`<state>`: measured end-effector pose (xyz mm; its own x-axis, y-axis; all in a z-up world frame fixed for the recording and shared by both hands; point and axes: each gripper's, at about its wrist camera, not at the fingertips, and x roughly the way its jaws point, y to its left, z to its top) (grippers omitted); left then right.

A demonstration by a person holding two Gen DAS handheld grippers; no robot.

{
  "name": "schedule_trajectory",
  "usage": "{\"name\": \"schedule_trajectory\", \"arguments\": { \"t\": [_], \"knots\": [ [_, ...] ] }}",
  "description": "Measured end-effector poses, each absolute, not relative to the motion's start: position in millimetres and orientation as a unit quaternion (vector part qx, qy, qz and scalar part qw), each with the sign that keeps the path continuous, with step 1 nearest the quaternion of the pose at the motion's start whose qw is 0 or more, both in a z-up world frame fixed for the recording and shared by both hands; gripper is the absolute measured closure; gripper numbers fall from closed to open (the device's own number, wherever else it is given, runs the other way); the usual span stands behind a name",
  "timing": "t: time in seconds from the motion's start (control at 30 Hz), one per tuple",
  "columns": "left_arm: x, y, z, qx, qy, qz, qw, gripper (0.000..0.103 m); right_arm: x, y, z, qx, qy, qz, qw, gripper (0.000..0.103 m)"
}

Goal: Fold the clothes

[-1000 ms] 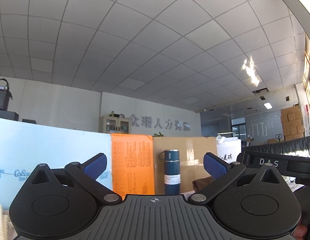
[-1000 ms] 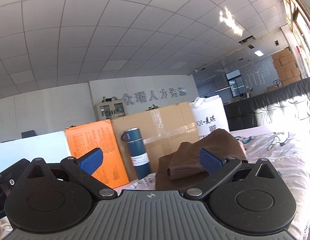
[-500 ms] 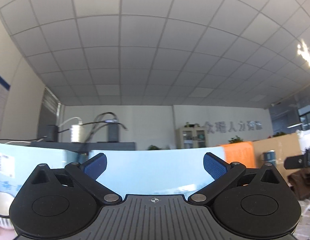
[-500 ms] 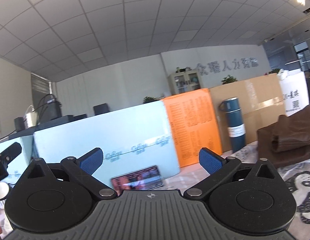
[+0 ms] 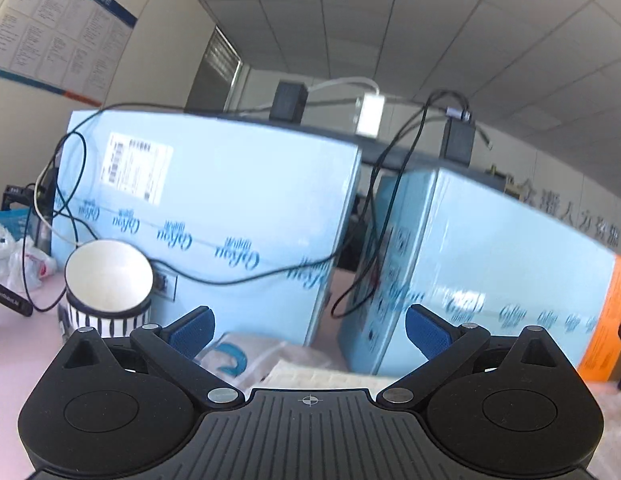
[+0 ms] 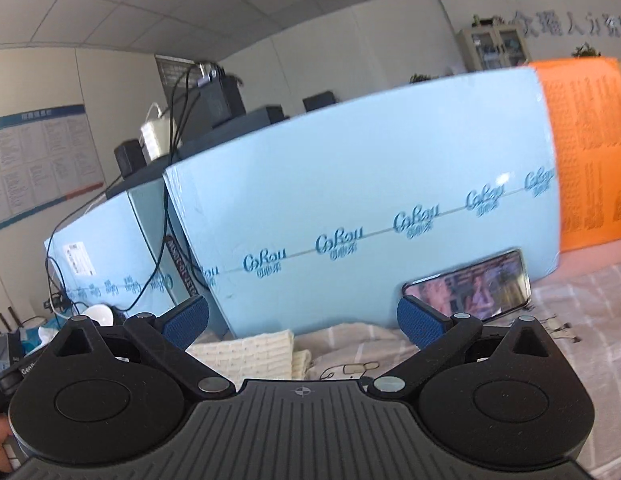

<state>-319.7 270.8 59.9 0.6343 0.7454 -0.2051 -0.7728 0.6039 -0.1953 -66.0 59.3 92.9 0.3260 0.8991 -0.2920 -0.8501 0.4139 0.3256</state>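
A cream knitted garment lies on the patterned sheet just beyond my right gripper, which is open and empty above it. The same cream knit shows low in the left wrist view, right behind my left gripper, which is open and empty. Most of the garment is hidden by the gripper bodies.
Light blue boxes stand close ahead with black cables hanging over them. A striped cup stands at left. A phone leans on the box. An orange board is at right.
Both grippers have swung left and tilted down, from the brown clothes, bottle and cardboard box toward the blue boxes and the cream knit. Both stayed open.
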Motion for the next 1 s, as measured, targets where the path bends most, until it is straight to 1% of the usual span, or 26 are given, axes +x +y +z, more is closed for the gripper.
{"name": "schedule_trajectory", "arguments": {
  "t": [0.07,0.17,0.4,0.47,0.5,0.53,0.57,0.6,0.63,0.67,0.7,0.73,0.77,0.8,0.9,1.0],
  "knots": [
    [-315.9,282.0,51.2,-0.143,0.088,0.425,0.89,0.004,-58.1,89.3,79.1,0.043,0.248,0.541,0.802,0.002],
    [-316.8,300.8,33.6,-0.165,0.123,0.432,0.878,0.007,-49.6,125.0,56.3,0.034,0.287,0.55,0.784,0.003],
    [-309.0,314.7,10.4,-0.18,0.168,0.407,0.88,0.008,-34.2,184.8,14.0,0.022,0.354,0.569,0.742,0.003],
    [-300.3,311.0,6.5,-0.167,0.187,0.388,0.887,0.011,-31.3,195.8,5.8,0.017,0.365,0.572,0.734,0.009],
    [-296.2,306.3,6.3,-0.15,0.193,0.391,0.887,0.011,-32.3,199.2,2.2,0.013,0.37,0.573,0.732,0.017],
    [-292.2,301.1,6.3,-0.131,0.199,0.396,0.887,0.012,-33.2,202.6,-1.4,0.008,0.375,0.573,0.729,0.029],
    [-290.0,297.1,6.5,-0.119,0.201,0.398,0.887,0.014,-35.8,204.3,-4.6,0.003,0.378,0.576,0.725,0.035],
    [-288.7,293.5,7.0,-0.106,0.201,0.402,0.887,0.019,-39.9,204.3,-5.6,-0.002,0.371,0.573,0.731,0.041],
    [-287.5,290.0,7.6,-0.093,0.201,0.408,0.886,0.027,-44.1,204.2,-6.6,-0.007,0.363,0.571,0.736,0.048],
    [-286.3,286.6,8.1,-0.08,0.201,0.413,0.885,0.033,-48.9,202.4,-5.0,-0.012,0.35,0.571,0.742,0.051],
    [-285.1,283.1,8.7,-0.067,0.2,0.418,0.884,0.05,-53.8,200.6,-3.4,-0.018,0.337,0.572,0.748,0.059],
    [-284.0,277.5,10.5,-0.045,0.199,0.427,0.881,0.063,-58.6,198.8,-1.7,-0.024,0.324,0.572,0.753,0.066],
    [-283.1,270.5,12.6,-0.018,0.196,0.437,0.878,0.068,-65.1,194.2,2.4,-0.03,0.304,0.575,0.759,0.07],
    [-282.7,262.1,15.1,0.01,0.189,0.448,0.874,0.078,-72.2,187.1,7.4,-0.036,0.278,0.582,0.764,0.078],
    [-287.7,239.4,25.6,0.06,0.148,0.461,0.873,0.081,-92.5,163.5,22.1,-0.045,0.202,0.596,0.776,0.081],
    [-293.0,214.2,37.7,0.099,0.103,0.462,0.875,0.083,-99.5,136.1,36.1,-0.013,0.187,0.613,0.768,0.083]
  ]
}}
